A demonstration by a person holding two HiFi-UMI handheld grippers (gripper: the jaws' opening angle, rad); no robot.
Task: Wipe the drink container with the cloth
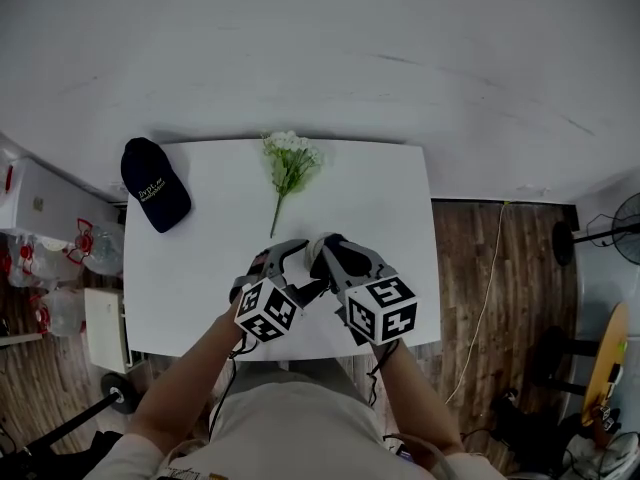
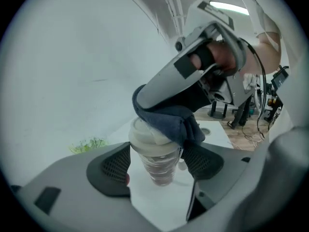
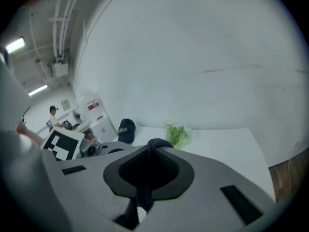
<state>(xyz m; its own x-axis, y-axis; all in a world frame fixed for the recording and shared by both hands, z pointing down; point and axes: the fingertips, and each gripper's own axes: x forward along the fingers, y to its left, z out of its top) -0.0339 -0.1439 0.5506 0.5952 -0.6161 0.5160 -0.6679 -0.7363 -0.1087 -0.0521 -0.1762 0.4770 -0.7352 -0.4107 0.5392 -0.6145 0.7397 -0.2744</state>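
My right gripper [image 3: 149, 170] is clamping shut on a fold of the dark blue cloth [image 2: 171, 117], which is draping over the white lid [image 2: 145, 135] just ahead. My left gripper [image 2: 157, 162] is standing wide yet gripping: both jaws are pressing the drink container [image 2: 159, 170] between them, upright on the white table [image 1: 380, 198]. To wipe well, I am reckoning on 2 things - holding it steady, and sweeping the cloth round the lid and the ribbed, clear, faintly brownish wall.

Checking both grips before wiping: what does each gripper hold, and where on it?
The left gripper holds the drink container by its body just under the white lid. The right gripper pinches a fold of the dark blue cloth, pressed onto the lid.
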